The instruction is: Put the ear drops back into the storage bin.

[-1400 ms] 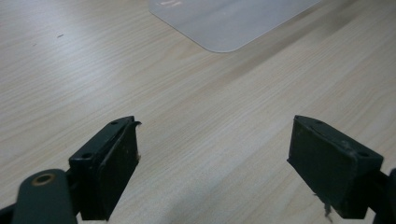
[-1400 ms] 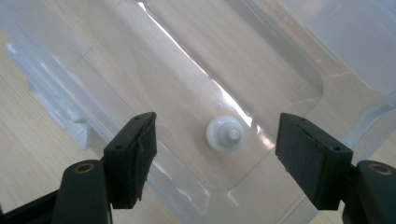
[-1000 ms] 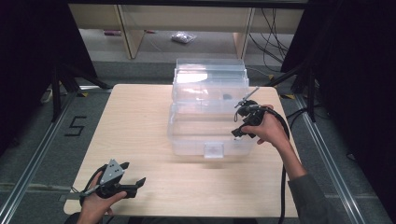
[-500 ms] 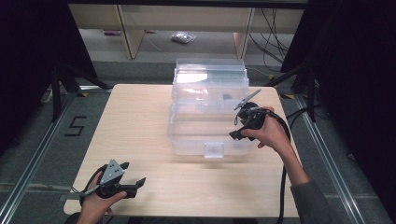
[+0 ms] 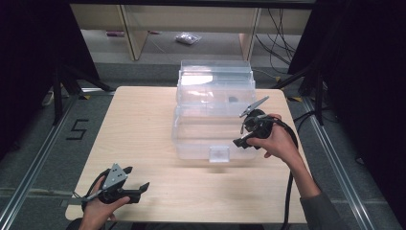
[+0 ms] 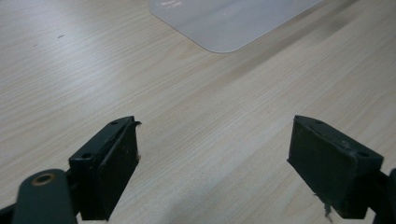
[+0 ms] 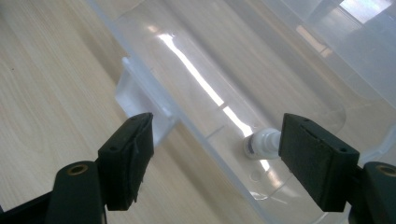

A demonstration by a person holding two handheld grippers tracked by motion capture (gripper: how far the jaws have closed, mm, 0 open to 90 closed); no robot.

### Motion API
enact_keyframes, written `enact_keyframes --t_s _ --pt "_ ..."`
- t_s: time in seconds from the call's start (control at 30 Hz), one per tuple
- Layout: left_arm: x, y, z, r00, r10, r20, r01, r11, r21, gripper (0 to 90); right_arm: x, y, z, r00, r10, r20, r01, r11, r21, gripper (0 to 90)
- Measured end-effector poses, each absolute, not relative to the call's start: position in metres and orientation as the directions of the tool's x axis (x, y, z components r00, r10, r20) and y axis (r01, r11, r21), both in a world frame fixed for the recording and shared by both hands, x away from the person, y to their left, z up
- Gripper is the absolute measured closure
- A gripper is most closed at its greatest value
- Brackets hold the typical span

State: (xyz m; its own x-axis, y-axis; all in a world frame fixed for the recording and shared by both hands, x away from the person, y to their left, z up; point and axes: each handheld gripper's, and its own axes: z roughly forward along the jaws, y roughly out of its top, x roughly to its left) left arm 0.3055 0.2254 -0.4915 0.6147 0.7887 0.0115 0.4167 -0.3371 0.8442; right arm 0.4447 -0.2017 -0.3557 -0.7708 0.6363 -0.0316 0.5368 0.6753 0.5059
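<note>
A clear plastic storage box (image 5: 201, 136) stands mid-table with its lid (image 5: 215, 76) tipped up at the back. My right gripper (image 5: 241, 134) hovers at the box's front right corner. It is open and its jaws have just been opening. In the right gripper view the box's front rim (image 7: 205, 135) runs between the jaws of the right gripper (image 7: 215, 158), untouched by the pads. A small white bottle-like piece (image 7: 261, 143) lies inside, and the front latch (image 7: 140, 100) sits to the left. My left gripper (image 5: 137, 178) rests open near the table's front left, with bare wood between the jaws of the left gripper (image 6: 212, 172).
The wooden table (image 5: 134, 120) has free room to the left and in front of the box. A small dark item (image 5: 233, 99) lies in the box's rear part. A box corner (image 6: 229, 23) shows ahead of the left gripper. Shelving and cables stand beyond the table.
My right gripper has drifted a little toward the table's front along the box's right corner. The left gripper has stayed put.
</note>
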Motion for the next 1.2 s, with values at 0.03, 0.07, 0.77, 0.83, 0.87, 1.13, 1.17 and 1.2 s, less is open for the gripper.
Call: enact_keyframes --t_s 0.03,0.07,0.77,0.83,0.87,1.13,1.17,1.2 --pt "0.306 0.225 -0.492 0.615 0.789 0.011 0.417 -0.337 0.844 15.4 0.445 -0.202 -0.356 -0.771 0.636 -0.032 0.537 0.675 0.506 27.2" --pt "0.306 0.225 -0.492 0.615 0.788 0.012 0.416 -0.338 0.844 15.4 0.444 -0.202 -0.355 -0.768 0.639 -0.035 0.537 0.674 0.507 27.0" --pt "0.306 0.225 -0.491 0.615 0.788 0.014 0.416 -0.340 0.843 15.4 0.415 -0.202 -0.366 -0.798 0.602 -0.022 0.497 0.678 0.542 25.7" --pt "0.306 0.225 -0.491 0.615 0.788 0.013 0.416 -0.339 0.844 15.4 0.411 -0.202 -0.368 -0.797 0.604 -0.014 0.500 0.672 0.546 25.6" --pt "0.306 0.225 -0.491 0.616 0.788 0.013 0.416 -0.340 0.843 15.4 0.409 -0.201 -0.370 -0.792 0.610 0.000 0.512 0.665 0.543 25.6" --pt "0.306 0.225 -0.492 0.615 0.788 0.013 0.417 -0.339 0.843 15.4 0.401 -0.201 -0.380 -0.802 0.598 0.010 0.499 0.659 0.562 23.7" --pt "0.306 0.225 -0.492 0.615 0.788 0.013 0.417 -0.340 0.843 15.4 0.399 -0.201 -0.381 -0.799 0.601 0.015 0.503 0.655 0.563 23.6" --pt "0.306 0.225 -0.492 0.615 0.788 0.013 0.417 -0.340 0.843 15.4 0.399 -0.202 -0.382 -0.807 0.591 -0.002 0.482 0.661 0.575 23.5"
